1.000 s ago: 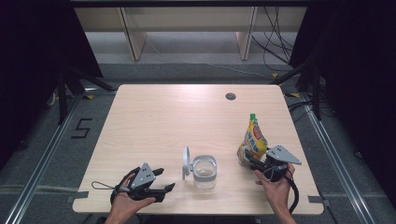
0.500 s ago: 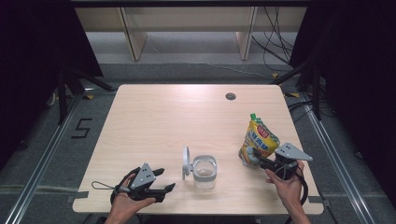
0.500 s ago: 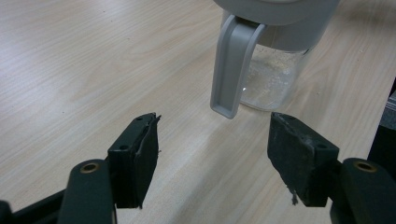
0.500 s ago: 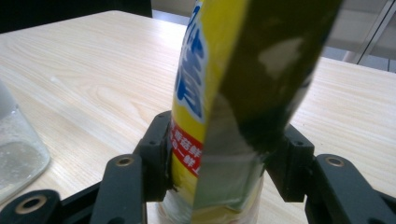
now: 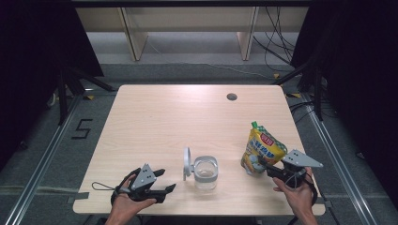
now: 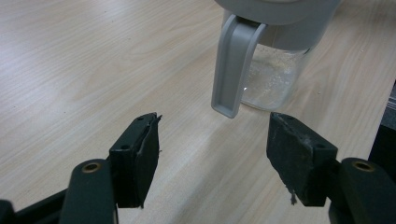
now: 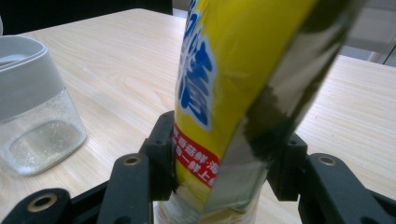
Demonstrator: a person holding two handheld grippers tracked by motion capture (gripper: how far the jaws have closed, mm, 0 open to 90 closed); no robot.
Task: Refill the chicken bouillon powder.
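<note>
A yellow snack pouch leans over the right part of the wooden table. My right gripper holds its lower end. In the right gripper view the jaws have just been closing, and both pads press the pouch low down, with my right gripper shut on it. A clear jar with a grey rim stands at the front middle, its round lid swung up at its left. My left gripper lies open at the front left, pointing at the jar, nothing between its pads.
A small round cable hole sits in the table's far right area. Beyond the far edge stand pale shelf legs on grey floor. The table's front edge runs just under both hands. A taped "5" marks the floor at left.
My right gripper has moved to the right with the pouch, which now leans more and shows its face. The left gripper and the jar have stayed put.
</note>
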